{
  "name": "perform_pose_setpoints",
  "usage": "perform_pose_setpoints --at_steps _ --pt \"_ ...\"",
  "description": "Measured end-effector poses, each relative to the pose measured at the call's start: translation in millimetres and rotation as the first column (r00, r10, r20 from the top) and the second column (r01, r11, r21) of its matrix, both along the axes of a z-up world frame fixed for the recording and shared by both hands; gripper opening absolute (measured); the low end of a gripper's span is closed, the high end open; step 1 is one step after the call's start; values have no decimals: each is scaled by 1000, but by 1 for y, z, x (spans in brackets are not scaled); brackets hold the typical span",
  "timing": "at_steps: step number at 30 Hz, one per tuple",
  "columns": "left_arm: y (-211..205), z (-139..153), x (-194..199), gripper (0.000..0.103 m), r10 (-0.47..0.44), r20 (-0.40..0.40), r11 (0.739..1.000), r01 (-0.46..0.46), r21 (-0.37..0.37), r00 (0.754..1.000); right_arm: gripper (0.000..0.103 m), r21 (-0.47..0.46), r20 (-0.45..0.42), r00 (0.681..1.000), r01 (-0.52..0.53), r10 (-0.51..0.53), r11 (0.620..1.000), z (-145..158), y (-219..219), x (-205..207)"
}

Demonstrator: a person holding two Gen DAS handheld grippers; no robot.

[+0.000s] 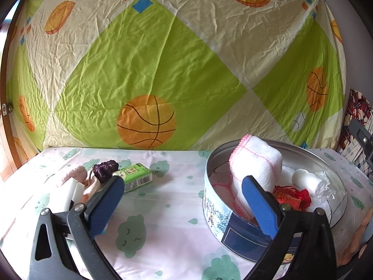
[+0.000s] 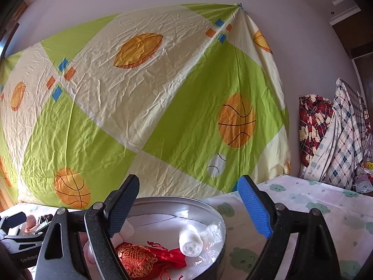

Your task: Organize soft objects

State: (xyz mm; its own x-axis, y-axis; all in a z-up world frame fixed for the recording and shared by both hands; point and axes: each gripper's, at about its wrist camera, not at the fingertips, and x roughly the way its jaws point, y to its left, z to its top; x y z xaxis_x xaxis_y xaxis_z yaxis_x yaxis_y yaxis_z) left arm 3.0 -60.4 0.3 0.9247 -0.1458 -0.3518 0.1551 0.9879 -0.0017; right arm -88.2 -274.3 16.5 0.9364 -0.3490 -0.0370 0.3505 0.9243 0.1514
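Observation:
A round metal tin [image 1: 215, 210] stands on the table at the right. Inside it lie a folded white cloth with pink edging [image 1: 255, 163], a red embroidered pouch [image 1: 291, 197] and a white gauze roll [image 1: 307, 182] in clear wrap. My left gripper [image 1: 183, 184] is open and holds nothing; its right finger reaches over the tin's near rim in front of the white cloth. My right gripper [image 2: 188, 182] hangs open and empty above the tin [image 2: 186, 200], over the pouch [image 2: 139, 259] and the gauze roll [image 2: 190, 240].
At the table's left lie a green tissue pack [image 1: 136, 178], a purple soft item [image 1: 105, 170], a pink fluffy piece [image 1: 74, 173] and white sponge blocks [image 1: 70, 191]. A basketball-print sheet [image 1: 163, 70] hangs behind. Plaid bedding [image 2: 331, 135] is piled at the right.

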Motion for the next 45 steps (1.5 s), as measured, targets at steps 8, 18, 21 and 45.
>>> perform_pose_setpoints --at_steps 8,18,21,45 --pt "22 0 2 102 5 -2 1000 -5 21 1000 88 23 -4 1000 -10 10 1000 0 15 -11" --pt "60 0 7 102 50 1 999 -50 18 999 88 -57 -19 999 -35 34 998 3 58 -10" --pt "67 -1 8 102 59 -2 998 -59 23 998 88 -64 -37 998 -55 53 996 3 73 -6" --pt "194 -3 43 102 197 -145 973 -212 -94 970 88 10 -110 952 -286 286 958 -4 204 44"
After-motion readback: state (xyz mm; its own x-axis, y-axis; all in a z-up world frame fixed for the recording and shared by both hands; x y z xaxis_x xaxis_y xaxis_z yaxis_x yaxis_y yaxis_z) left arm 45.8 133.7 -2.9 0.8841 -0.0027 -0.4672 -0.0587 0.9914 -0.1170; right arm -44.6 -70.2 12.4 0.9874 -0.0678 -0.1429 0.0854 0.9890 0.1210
